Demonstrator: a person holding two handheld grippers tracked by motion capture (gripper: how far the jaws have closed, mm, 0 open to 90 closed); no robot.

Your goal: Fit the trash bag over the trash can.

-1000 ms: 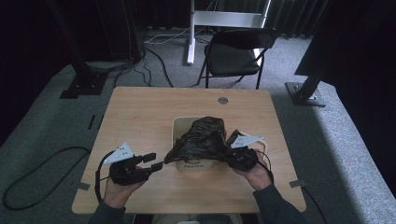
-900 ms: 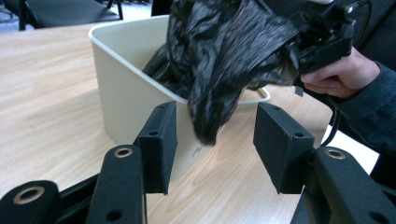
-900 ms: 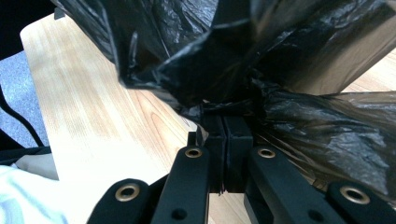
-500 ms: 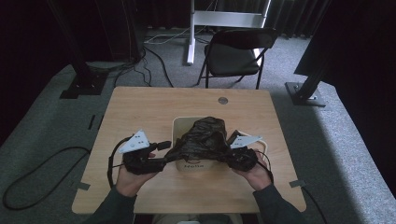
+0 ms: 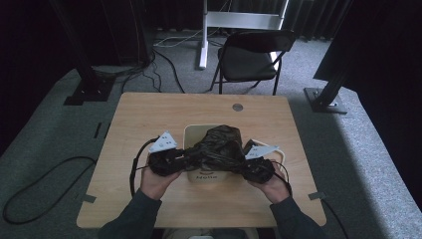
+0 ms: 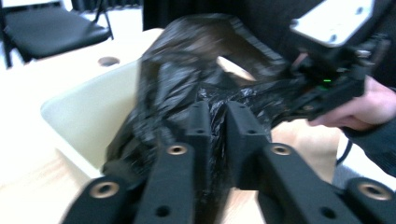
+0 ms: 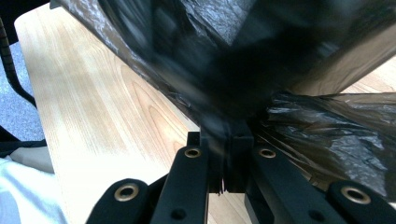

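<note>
Both grippers, left (image 5: 185,158) and right (image 5: 242,167), now pinch your black bag (image 5: 219,147), left jaws just closed; it drapes the bin (image 5: 191,133), rim still unlined

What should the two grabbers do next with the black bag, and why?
Probably pull the bag's edges apart and down over the bin's rim. Both the left gripper and right gripper pinch the black bag, the left having just closed, and it sits bunched over the cream bin.

bag (image 5: 219,147): thin crinkled glossy black plastic | bin (image 5: 193,134): smooth cream plastic | table (image 5: 149,112): matt wood
</note>
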